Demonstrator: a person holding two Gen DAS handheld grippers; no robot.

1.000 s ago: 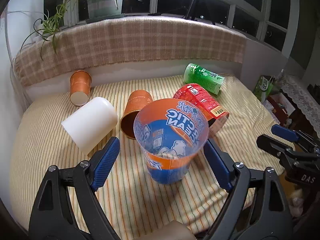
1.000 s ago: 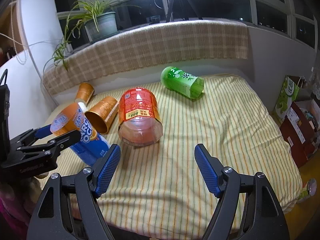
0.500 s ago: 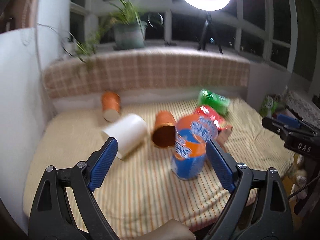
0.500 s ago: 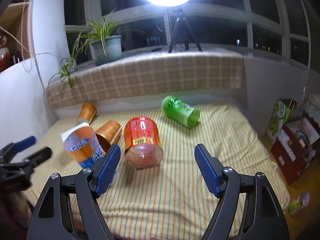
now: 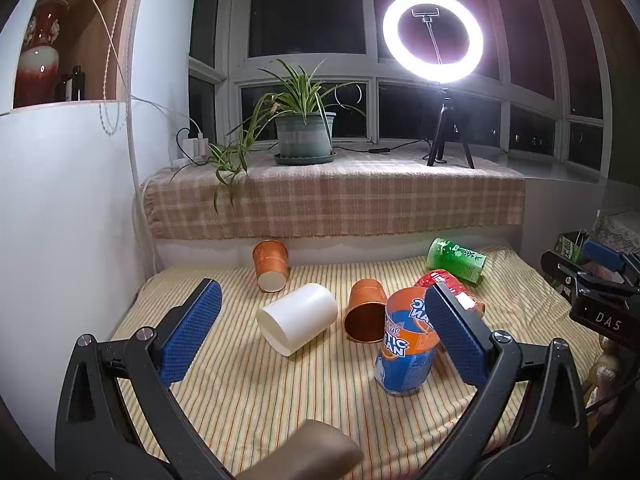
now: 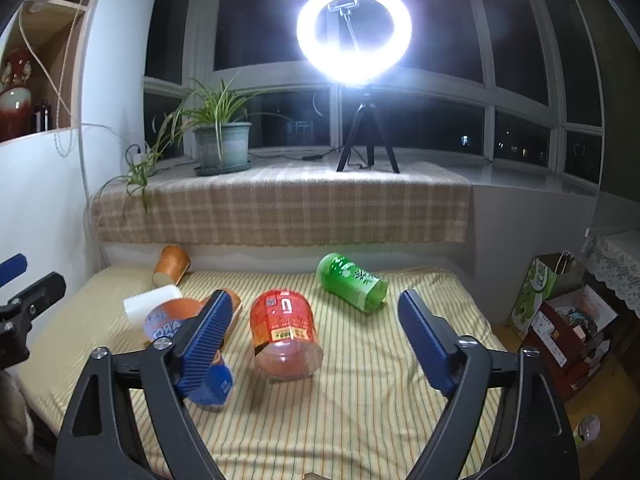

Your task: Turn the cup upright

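The orange-and-blue printed cup (image 5: 406,344) stands upright on the striped cloth, free of any gripper; it also shows in the right wrist view (image 6: 168,326), partly behind a finger. My left gripper (image 5: 320,332) is open and empty, pulled back above the cloth's front edge. My right gripper (image 6: 316,340) is open and empty, held back over the front right. A red cup (image 6: 284,332), a green cup (image 6: 352,284), a white cup (image 5: 298,318) and two orange cups (image 5: 366,312) (image 5: 271,265) lie on their sides.
The striped cloth (image 6: 360,408) covers a raised platform against a plaid-covered sill (image 5: 332,208) bearing a potted plant (image 5: 306,136) and a ring light on a tripod (image 5: 434,36). A white wall (image 5: 68,208) bounds the left. Boxes and bags (image 6: 560,316) stand on the floor at right.
My left gripper let go of the printed cup, which now stands upright, and drew back and up. My right gripper also rose and tilted up.
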